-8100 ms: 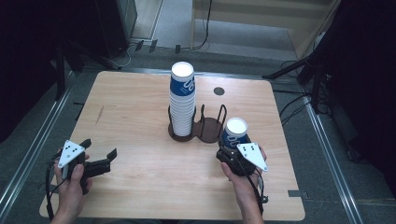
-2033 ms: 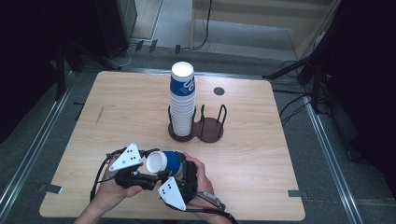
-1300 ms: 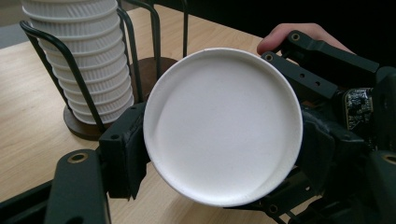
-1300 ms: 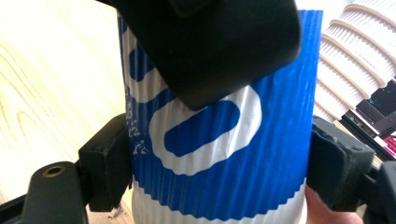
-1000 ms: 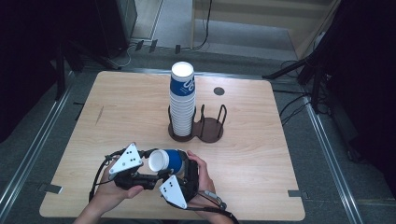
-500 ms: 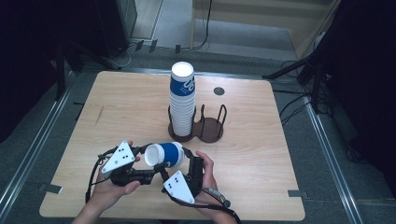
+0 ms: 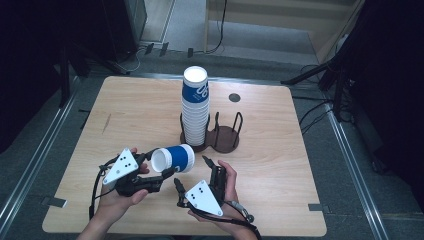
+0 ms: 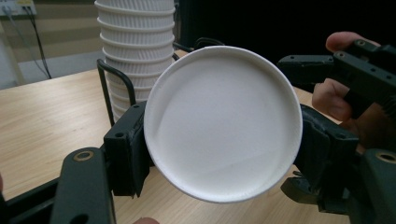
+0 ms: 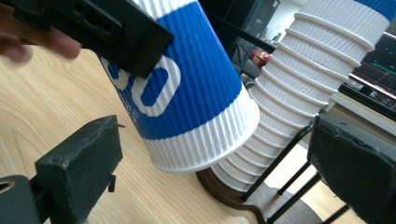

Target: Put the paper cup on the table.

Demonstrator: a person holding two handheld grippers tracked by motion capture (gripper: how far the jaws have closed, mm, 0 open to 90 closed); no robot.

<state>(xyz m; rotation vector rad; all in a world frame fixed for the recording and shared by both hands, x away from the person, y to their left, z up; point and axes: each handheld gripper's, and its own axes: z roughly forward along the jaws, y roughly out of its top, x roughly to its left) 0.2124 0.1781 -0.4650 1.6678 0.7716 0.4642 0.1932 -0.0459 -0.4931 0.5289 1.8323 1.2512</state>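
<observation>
1. The left gripper [image 7: 156, 176] has its jaws closed on the rim end of a blue-and-white paper cup [image 7: 174, 158], which lies on its side above the surface [image 7: 300, 165], open mouth toward the left hand [image 7: 117, 200].
2. In the left gripper view the white mouth of the cup [image 8: 223, 122] sits squarely between the two jaws, each pressing a side of the rim; the cup's blue wall and base are hidden behind that white disc.
3. The right gripper [image 7: 192, 175] stands with its jaws wide apart; they have just been opening and their pads touch nothing.
4. In the right gripper view the cup [image 9: 187, 98] hangs tilted between and beyond the spread jaws, clear of both, its ribbed white bottom band nearest; its top is cut off by the frame's upper edge and by one black jaw of the left gripper [image 9: 93, 28] lying across it.
5. Beyond the right jaws rises the stack of cups [image 9: 308, 79] in its dark wire holder [image 9: 261, 196]; the stack's top is cut off there.
6. In the high view the stack [image 7: 195, 107] fills one ring of the holder [image 7: 225, 137], well beyond both pairs of jaws.
7. The right hand [image 7: 227, 187] is partly covered by the grey plate on its gripper, and the jaw tips are small and dark against the wood.
</observation>
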